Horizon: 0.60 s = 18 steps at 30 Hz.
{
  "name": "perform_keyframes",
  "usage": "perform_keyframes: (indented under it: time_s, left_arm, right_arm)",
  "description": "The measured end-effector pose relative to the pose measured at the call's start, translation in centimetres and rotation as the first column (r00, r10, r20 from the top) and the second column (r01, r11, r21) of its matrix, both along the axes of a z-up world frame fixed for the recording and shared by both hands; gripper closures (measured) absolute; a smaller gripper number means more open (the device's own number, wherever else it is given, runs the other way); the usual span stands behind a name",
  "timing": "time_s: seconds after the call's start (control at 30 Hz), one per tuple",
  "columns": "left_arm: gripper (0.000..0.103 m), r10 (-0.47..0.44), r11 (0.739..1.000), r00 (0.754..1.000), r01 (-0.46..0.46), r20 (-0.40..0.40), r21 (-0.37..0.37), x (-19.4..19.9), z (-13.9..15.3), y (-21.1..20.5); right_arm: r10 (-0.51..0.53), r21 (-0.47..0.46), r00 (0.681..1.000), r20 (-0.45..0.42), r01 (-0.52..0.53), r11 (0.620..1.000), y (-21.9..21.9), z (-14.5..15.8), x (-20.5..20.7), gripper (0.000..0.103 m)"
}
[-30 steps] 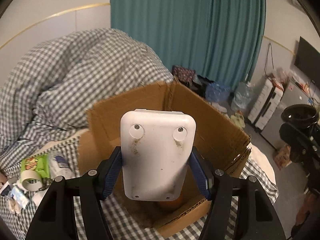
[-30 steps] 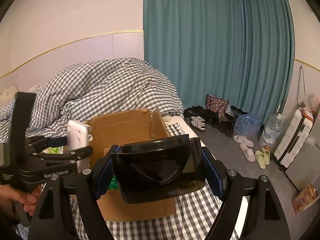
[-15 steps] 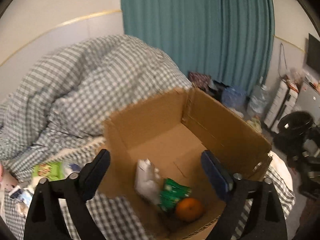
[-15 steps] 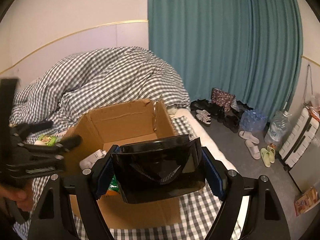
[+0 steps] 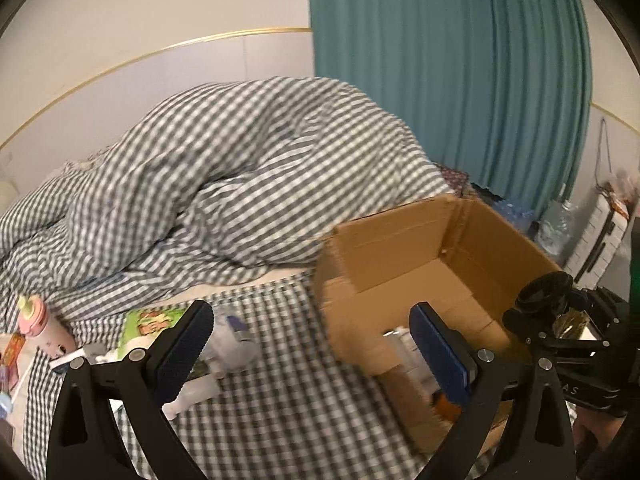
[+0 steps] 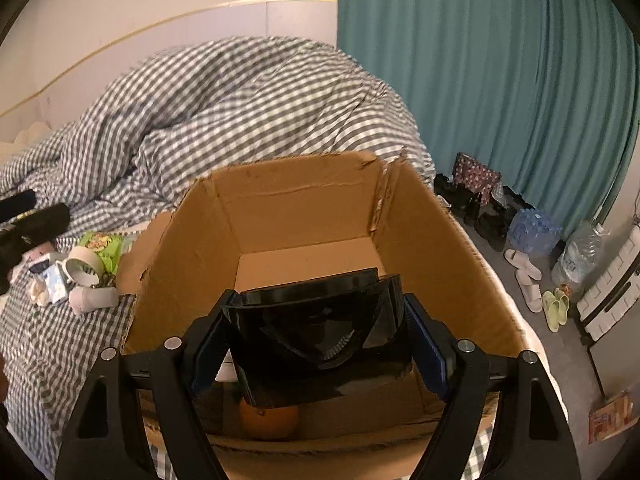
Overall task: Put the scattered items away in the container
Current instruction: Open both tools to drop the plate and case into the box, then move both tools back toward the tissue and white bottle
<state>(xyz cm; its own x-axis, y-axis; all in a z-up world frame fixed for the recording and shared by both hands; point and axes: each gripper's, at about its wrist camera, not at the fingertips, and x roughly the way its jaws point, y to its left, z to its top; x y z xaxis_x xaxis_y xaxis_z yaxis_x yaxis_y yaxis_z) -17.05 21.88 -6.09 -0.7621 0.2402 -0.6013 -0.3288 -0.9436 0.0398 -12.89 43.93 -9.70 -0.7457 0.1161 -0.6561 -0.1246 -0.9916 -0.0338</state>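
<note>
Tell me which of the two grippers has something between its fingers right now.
The right gripper: the black goggles sit between its opening jaws over the cardboard box. The left gripper is wide open with nothing between its fingers.

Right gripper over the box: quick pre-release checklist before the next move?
1. Right gripper above the cardboard box opening: ok, its walls surround it in the right wrist view.
2. Black goggles between the fingers: ok; jaws are opening, release underway.
3. Landing spot: not ok, an orange lies right below the goggles.
4. Left gripper out of the drop path: ok, open, nothing between its fingers, at the box's left wall, not above its inside.
5. Items left to collect: not ok, tape roll, green packet and pink bottle lie on the checked sheet.
6. Room in the box: ok, bare floor visible.
</note>
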Motion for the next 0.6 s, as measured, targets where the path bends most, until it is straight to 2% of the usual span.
perform_keyframes:
  time_s: [0.1,0.17,0.4,0.6]
  left_arm:
    - [0.002,0.031,0.999,0.999,-0.031,0.007,0.011,-0.1,-0.1,-1.9]
    - [0.002,0.05,0.999,0.999,-0.05,0.009,0.02,-0.2,0.0,-3.2]
    - [0.002,0.102,0.994,0.995,-0.103,0.005,0.048,0.2,0.8,-7.2]
    - [0.0,0.156,0.987,0.988,-0.155,-0.022,0.053,1.3,2.0,-11.2]
  right_arm:
    - [-0.013,0.016,1.0,-0.013,0.014,1.0,-0.8,0.2,-0.2,0.007]
    - [-0.027,0.034,0.999,-0.032,0.028,0.999,-1.4,0.8,-0.2,0.004]
    - [-0.022,0.062,0.994,-0.109,0.029,0.998,-3.5,3.7,0.4,0.0]
    - [0.028,0.079,0.986,-0.162,-0.015,0.997,-7.0,6.1,1.1,0.0]
